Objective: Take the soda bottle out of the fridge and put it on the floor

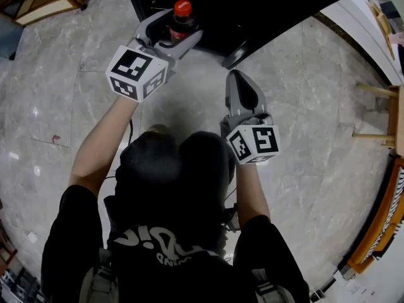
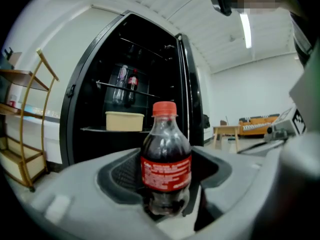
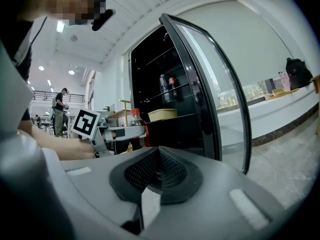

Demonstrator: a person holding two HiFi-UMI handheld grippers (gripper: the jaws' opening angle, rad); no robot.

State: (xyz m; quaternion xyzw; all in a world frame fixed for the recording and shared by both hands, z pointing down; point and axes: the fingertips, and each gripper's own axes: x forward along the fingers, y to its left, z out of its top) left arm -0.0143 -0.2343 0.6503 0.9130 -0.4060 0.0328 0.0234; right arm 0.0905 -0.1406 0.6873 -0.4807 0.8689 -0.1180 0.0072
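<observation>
The soda bottle (image 1: 182, 19), dark cola with a red cap and red label, stands upright between the jaws of my left gripper (image 1: 177, 31), just in front of the open black fridge (image 1: 265, 5). In the left gripper view the bottle (image 2: 166, 166) fills the middle and both pads press on its sides, so my left gripper (image 2: 165, 194) is shut on it. My right gripper (image 1: 236, 76) hangs to the right, near the fridge door's lower edge (image 1: 237, 57), with nothing in it. Its jaws meet in the right gripper view, where my right gripper (image 3: 159, 170) is shut. The held bottle (image 3: 136, 126) shows at left there.
Inside the fridge a cream container (image 2: 124, 120) sits on a shelf, with two more bottles (image 2: 126, 86) on the shelf above. The glass door (image 3: 215, 94) stands open at right. A wooden rack (image 2: 25, 129) stands left of the fridge. Grey marble floor (image 1: 315, 137) lies all around.
</observation>
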